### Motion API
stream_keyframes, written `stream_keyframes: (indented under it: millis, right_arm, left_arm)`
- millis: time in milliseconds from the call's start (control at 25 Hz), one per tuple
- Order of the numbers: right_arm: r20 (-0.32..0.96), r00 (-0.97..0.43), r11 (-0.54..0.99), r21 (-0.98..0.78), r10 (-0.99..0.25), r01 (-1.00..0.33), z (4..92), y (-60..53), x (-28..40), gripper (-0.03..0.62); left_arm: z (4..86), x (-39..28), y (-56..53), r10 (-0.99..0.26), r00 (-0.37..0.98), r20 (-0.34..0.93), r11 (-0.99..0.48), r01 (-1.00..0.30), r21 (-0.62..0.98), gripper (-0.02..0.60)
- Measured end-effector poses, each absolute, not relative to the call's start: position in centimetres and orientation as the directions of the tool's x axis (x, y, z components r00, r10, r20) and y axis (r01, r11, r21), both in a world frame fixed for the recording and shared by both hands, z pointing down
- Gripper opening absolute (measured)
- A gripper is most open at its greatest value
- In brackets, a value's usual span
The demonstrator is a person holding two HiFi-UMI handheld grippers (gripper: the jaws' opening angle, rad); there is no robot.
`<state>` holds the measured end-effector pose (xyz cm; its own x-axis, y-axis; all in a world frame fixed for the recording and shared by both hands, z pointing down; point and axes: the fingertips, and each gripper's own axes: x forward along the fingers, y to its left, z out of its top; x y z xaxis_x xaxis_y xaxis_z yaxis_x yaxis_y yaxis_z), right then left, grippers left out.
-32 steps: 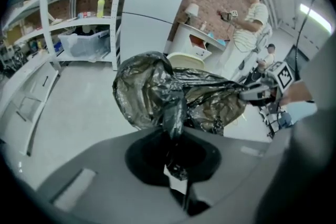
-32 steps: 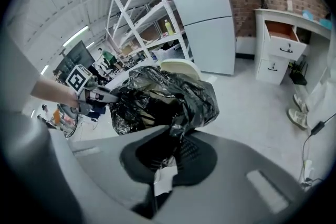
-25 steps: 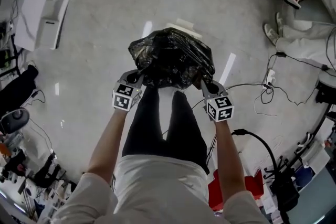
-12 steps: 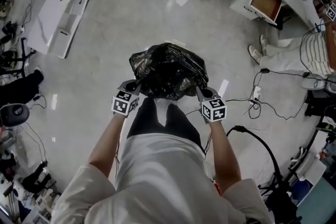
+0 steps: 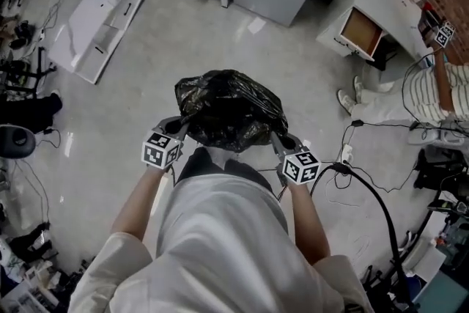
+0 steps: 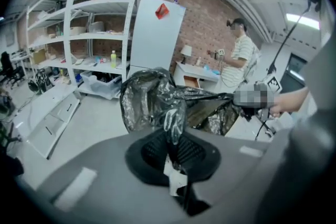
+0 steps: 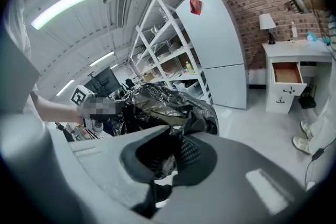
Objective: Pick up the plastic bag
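Head view, left to right. A white panel (image 5: pixel 102 24) lies flat, with bare floor (image 5: pixel 110 121) between it and the load. The left gripper (image 5: pixel 179 128), bearing a black-and-white marker cube (image 5: pixel 160 149), is clenched on the left edge of the plastic bag (image 5: pixel 229 110). The right gripper (image 5: pixel 276 138) is clamped on its right edge. The bag hangs between them at the person's front. Cables (image 5: pixel 366 190) crowd the floor at right. The fridge (image 6: pixel 156 34) bears a red sticker (image 6: pixel 161 11).

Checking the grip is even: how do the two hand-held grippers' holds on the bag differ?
The left hand-held gripper pinches a thin twisted strip on the left of the bag; the right hand-held gripper pinches a thicker bunch on its right. Both are shut on it.
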<state>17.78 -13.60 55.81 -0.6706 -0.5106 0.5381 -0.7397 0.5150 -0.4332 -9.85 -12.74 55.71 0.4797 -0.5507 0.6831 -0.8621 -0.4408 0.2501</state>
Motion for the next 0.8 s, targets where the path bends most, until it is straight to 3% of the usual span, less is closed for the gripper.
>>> stream_keyframes:
  millis: [480, 800]
  right_arm:
    - [0.413, -0.741, 0.647, -0.369, -0.530, -0.668, 45.8, -13.3, 14.0, 0.002]
    - [0.248, -0.769, 0.698, -0.325, -0.589, -0.639, 36.2, -13.9, 8.8, 0.002]
  left_arm:
    - [45.2, -13.0, -10.3, -0.708, 0.460, 0.536, -0.391, -0.887, 0.244, 0.005]
    - [36.5, -17.5, -9.6, -0.783, 0.431, 0.448, -0.408, -0.900, 0.152, 0.005]
